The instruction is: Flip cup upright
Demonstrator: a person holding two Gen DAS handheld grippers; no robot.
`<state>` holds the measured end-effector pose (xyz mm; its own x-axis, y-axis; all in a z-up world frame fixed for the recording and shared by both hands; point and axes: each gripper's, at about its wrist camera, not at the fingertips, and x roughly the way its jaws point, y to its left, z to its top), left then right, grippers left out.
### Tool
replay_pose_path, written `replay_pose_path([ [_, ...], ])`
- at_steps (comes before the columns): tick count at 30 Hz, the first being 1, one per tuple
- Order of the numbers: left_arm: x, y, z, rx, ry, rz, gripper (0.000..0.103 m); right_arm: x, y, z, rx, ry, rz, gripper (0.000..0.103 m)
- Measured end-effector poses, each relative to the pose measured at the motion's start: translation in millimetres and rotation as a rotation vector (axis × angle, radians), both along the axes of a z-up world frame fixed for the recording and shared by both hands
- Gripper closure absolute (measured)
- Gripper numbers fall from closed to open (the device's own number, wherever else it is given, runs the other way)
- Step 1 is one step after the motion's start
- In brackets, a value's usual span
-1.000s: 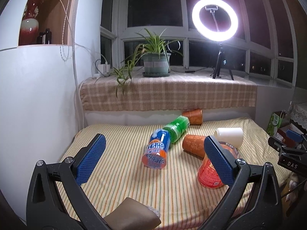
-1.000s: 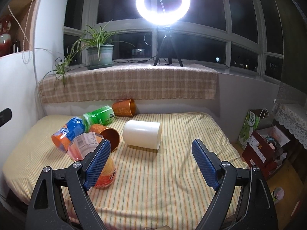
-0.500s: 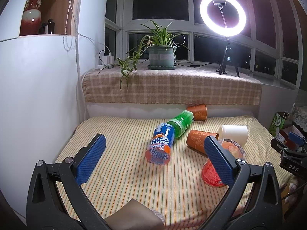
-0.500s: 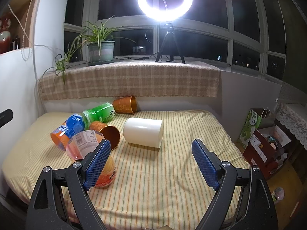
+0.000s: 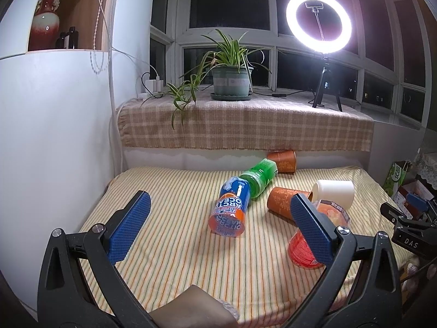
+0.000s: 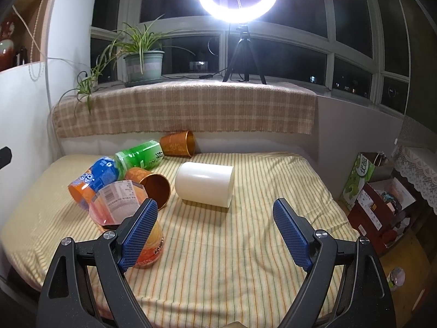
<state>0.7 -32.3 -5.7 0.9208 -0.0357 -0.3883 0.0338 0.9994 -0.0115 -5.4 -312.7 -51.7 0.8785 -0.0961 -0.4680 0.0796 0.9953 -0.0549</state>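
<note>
While the white cup (image 6: 204,184) lay on its side on the striped bedspread (image 6: 245,246), near the middle of the bed, its open mouth faced left toward an orange patterned cup (image 6: 148,183), also tipped over just beside it. A second orange cup (image 6: 177,143) lay by the back wall, next to a green bottle (image 6: 139,154) and a blue-and-orange bottle (image 6: 94,177). A red-orange container (image 5: 306,248) sat nearest the front. The right gripper (image 6: 215,231) hung above the bedspread, short of the white cup, fingers spread wide and empty. The left gripper (image 5: 218,225) likewise gaped wide, holding nothing, facing the bottles.
</note>
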Motion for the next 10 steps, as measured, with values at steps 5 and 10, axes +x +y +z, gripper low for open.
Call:
replay_pose_path([
  [5,-0.5,-0.1,0.7,0.001,0.0,0.001,0.0,2.9,0.5,-3.0,-0.005,0.011,0.0,0.017],
  [10,-0.2,0.3,0.4,0.003,-0.006,0.006,0.0,3.7,0.6,-5.7,-0.006,0.018,0.001,0.017],
])
